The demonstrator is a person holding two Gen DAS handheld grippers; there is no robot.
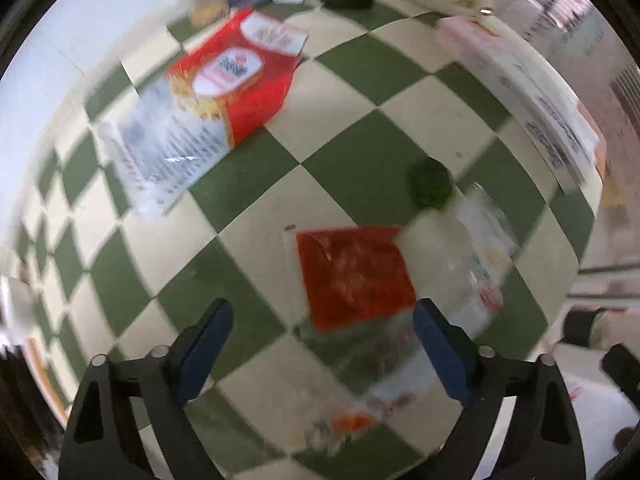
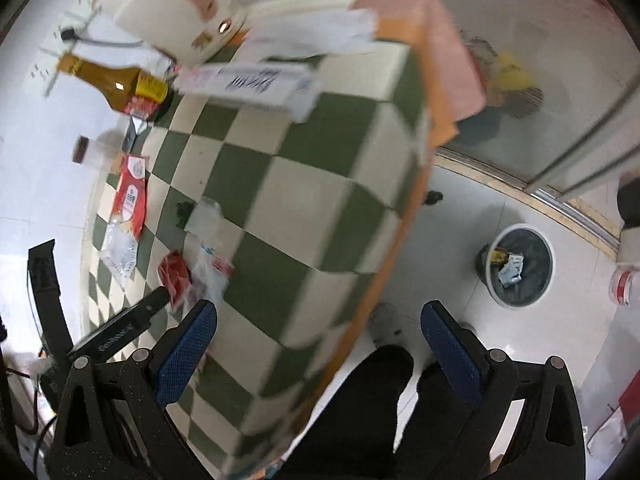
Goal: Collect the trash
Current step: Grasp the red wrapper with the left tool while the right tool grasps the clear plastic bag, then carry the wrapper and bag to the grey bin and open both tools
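Item: flat red plastic wrapper point(image 1: 354, 276), crinkled, with a clear torn end, lying on the green-and-cream checkered tablecloth point(image 1: 256, 184) beside a crumpled clear plastic bag point(image 1: 476, 252). It lies just ahead of the left gripper point(image 1: 322, 346), whose jaws stand wide apart, holding nothing. The right gripper point(image 2: 318, 348) is likewise wide open and empty. Right wrist view alone shows the round grey trash bin point(image 2: 520, 264) on the floor.

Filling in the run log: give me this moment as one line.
left gripper: open, over red wrapper | right gripper: open, empty, at table edge | bin: on floor, holds trash
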